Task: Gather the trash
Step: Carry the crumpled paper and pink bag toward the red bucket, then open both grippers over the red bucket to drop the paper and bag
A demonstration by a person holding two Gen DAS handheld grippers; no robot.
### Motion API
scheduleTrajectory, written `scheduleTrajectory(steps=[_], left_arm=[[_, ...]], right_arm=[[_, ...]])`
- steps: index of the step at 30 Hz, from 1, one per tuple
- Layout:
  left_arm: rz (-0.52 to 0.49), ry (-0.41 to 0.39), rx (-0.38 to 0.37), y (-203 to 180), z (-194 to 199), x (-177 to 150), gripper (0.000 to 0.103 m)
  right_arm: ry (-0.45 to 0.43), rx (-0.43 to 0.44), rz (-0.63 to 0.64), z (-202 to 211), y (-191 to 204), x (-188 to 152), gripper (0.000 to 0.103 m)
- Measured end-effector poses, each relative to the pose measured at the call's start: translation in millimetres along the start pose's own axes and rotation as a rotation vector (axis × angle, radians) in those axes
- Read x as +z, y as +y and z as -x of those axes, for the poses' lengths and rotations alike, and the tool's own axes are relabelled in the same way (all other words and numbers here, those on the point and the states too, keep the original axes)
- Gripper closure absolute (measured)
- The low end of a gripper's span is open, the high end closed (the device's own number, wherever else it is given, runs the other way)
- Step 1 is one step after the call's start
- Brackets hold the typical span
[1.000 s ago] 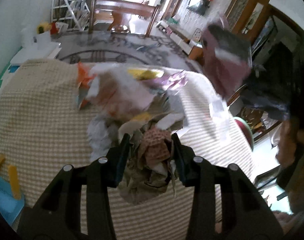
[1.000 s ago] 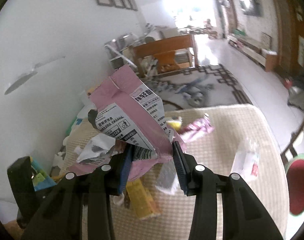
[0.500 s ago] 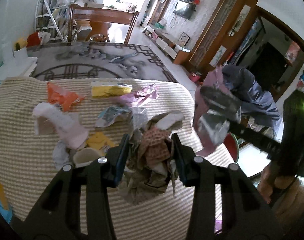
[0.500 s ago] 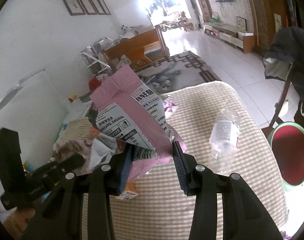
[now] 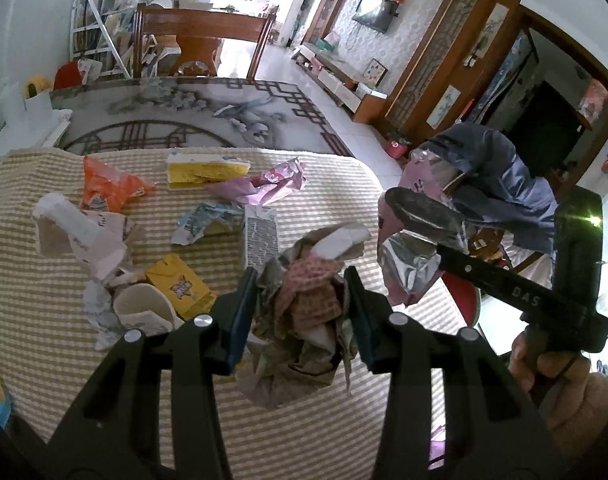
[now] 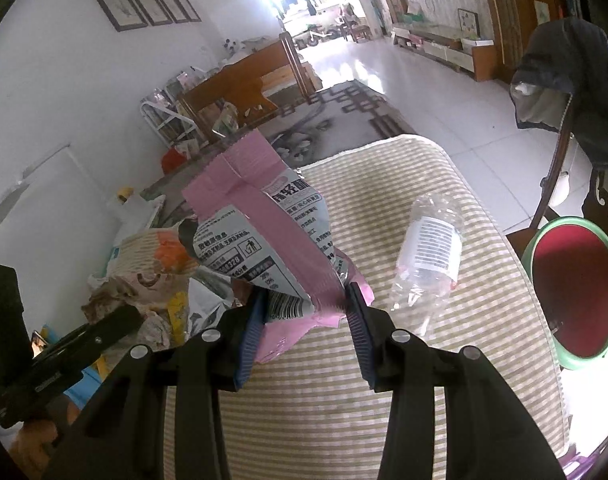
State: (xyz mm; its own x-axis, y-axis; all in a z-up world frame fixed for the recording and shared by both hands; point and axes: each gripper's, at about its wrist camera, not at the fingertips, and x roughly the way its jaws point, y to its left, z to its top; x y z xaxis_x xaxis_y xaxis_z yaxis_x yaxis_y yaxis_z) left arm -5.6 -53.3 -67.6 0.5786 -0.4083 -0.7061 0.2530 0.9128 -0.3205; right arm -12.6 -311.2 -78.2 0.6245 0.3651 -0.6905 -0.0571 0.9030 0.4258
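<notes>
My left gripper [image 5: 302, 314] is shut on a crumpled brown paper wad [image 5: 304, 320] above the checked tablecloth [image 5: 44, 300]. My right gripper [image 6: 304, 320] is shut on a pink snack bag [image 6: 260, 232] with white printed panels. In the left wrist view the same pink bag [image 5: 413, 248] hangs past the table's right edge, clamped in the right gripper held by a hand [image 5: 551, 376]. A red bin with a green rim [image 6: 571, 292] stands on the floor to the right of the table. Loose wrappers lie on the cloth: an orange one [image 5: 108, 188], a yellow carton [image 5: 206, 170] and a yellow packet [image 5: 180, 288].
A clear plastic bottle [image 6: 427, 256] lies on the cloth near the right edge. A chair draped with a dark jacket [image 6: 571, 84] stands beside the bin. A paper cup [image 5: 140, 312] and a pink wrapper [image 5: 264, 184] lie among the litter. Carpet and a wooden bench are beyond.
The left gripper has shifted with its wad, so more of the table shows. The right gripper has carried the pink bag rightward and lower, toward the table's right edge; the bin now shows larger.
</notes>
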Motion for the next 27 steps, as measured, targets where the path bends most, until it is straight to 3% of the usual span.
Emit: scheduleTrajectory(steps=[13,27], left_arm=[[-0.021,0.038,-0.028,-54.0,-39.9,9.8,0.061],[-0.087,0.086,-0.08,-136.1,-88.7,17.4,0.061]], right_arm=[[0.009,-0.023,-0.039,13.4,-55.6,17.7,0.063],[-0.009,-0.087,-0.14,45.2,-151.9,29.7,0.063]])
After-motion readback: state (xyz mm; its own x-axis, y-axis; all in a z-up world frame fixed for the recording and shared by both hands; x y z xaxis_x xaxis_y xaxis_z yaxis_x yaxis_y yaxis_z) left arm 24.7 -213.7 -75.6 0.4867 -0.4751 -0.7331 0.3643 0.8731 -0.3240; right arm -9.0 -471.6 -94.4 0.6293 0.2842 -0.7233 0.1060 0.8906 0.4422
